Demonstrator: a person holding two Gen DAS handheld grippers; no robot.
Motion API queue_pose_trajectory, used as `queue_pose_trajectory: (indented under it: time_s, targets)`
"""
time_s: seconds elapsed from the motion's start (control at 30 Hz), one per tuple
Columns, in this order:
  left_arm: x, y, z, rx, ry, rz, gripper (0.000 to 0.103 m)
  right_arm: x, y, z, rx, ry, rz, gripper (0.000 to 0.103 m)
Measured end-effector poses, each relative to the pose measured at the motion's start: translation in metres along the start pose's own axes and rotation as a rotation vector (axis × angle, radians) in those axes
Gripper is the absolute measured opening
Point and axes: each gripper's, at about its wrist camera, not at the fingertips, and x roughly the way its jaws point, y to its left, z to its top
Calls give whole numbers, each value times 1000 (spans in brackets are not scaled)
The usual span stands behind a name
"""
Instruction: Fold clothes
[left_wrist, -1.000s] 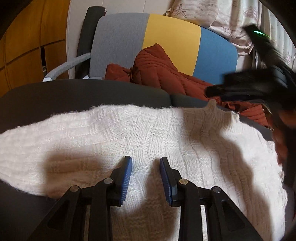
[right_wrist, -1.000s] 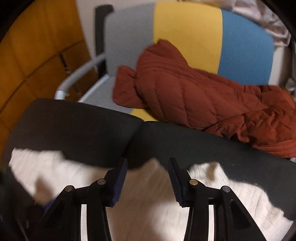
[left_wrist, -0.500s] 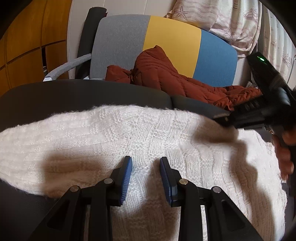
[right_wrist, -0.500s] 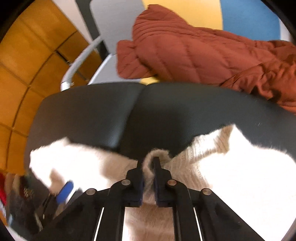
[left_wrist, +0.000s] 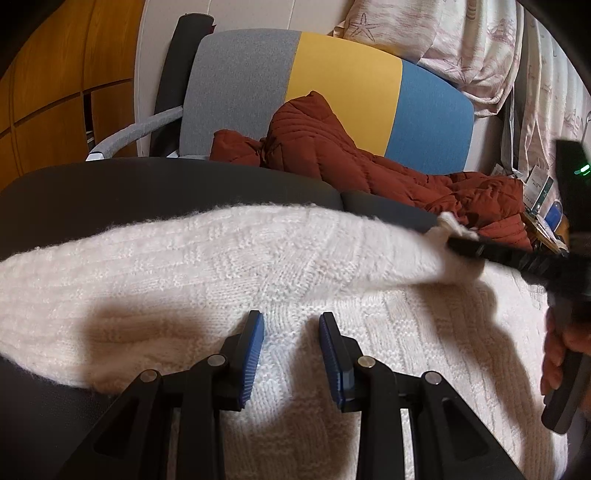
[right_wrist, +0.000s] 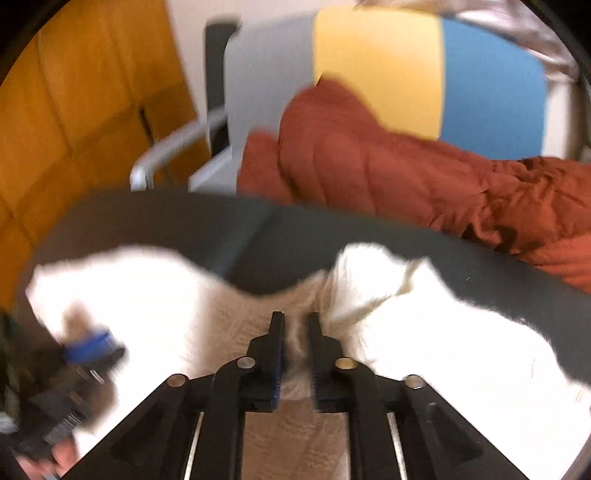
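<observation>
The white knit sweater (left_wrist: 258, 266) lies across the frame's middle on the black cushion (left_wrist: 147, 192); folding looks barely begun; the right gripper (right_wrist: 295, 332), jaws just eased, pinches its far edge at lower centre; the left gripper (left_wrist: 291, 347) hovers part-open, empty.

Right wrist view motion-blurred; white sweater (right_wrist: 424, 354) overexposed, knit unreadable; left hand-held gripper (right_wrist: 88, 343) smeared at edge.

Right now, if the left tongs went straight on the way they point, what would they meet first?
Most likely the white knit sweater: the left tongs stand open just over it, angled down. Depth is unclear; they may already touch it.
</observation>
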Motion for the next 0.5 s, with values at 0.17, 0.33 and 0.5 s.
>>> queue_pose_trajectory:
  time_s: [0.17,0.33,0.5]
  targets:
    - [1,-1,0,0,-1,1,31,-7,21,2,-24,-12,43,28]
    - [1,0,0,-3,-1,-2,31,40,25,6,17,121,36,28]
    - [1,0,0,-8,-5,-6,31,75,28,28,23,105,-35,32]
